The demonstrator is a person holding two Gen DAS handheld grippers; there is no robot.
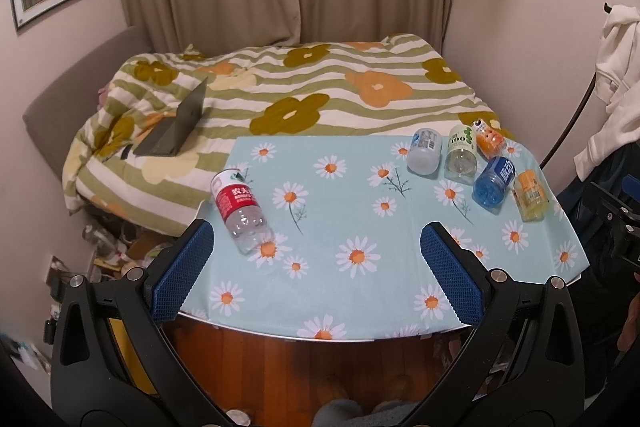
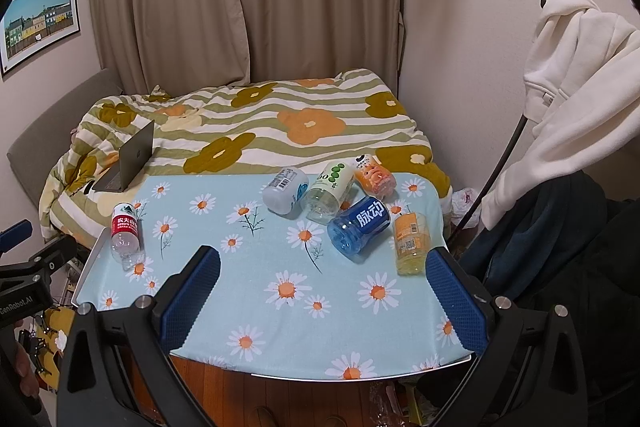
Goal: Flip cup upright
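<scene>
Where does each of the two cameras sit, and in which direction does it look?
Left wrist: sits on the left gripper, looks forward over the table toward the bed; its own open blue fingers show.
Right wrist: sits on the right gripper, same direction, nearer the blue bottle; open fingers, and the left gripper at the left edge.
Shared: the red-label bottle, laptop.

The blue bottle (image 2: 359, 229) reads "脉动", the red-labelled bottle (image 2: 125, 233) "农夫山", the green-dotted one (image 2: 330, 195) "100".
</scene>
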